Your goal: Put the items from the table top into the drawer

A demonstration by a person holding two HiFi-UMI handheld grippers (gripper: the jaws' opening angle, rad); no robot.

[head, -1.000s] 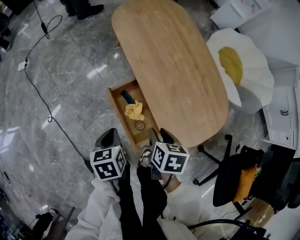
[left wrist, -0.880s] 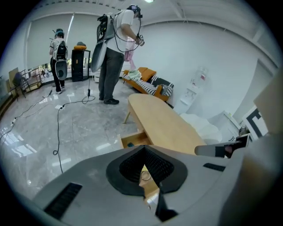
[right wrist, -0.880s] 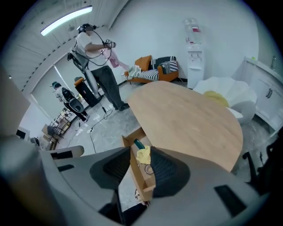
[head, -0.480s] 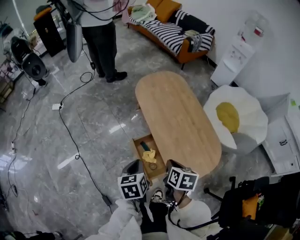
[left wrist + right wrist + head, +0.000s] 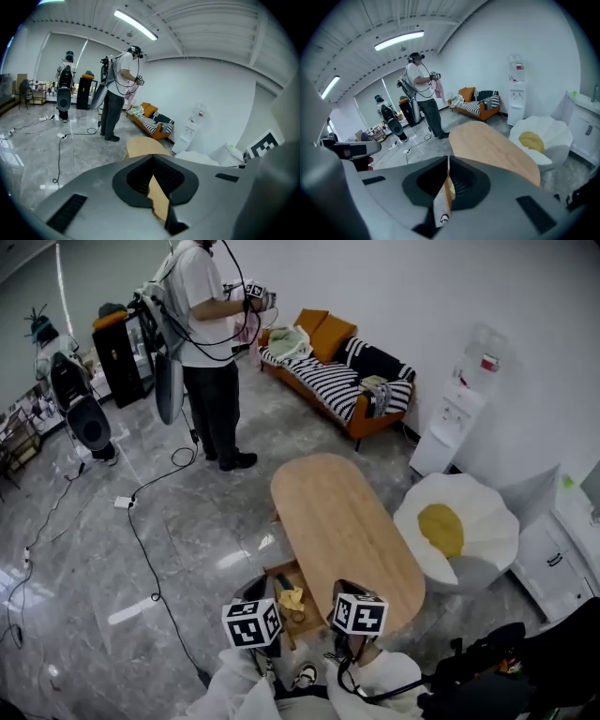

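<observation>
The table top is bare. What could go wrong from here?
Two things, maybe. The drawer stands open right beside the person's shoe, so a step forward could bang a shin or trip them. A black cable snakes across the shiny floor close by, so stepping back that way could catch a foot.

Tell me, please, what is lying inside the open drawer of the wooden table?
The drawer holds a crumpled yellow item, something dark behind it and a small ring-like thing. Part of its near end is hidden behind a marker cube.
</observation>
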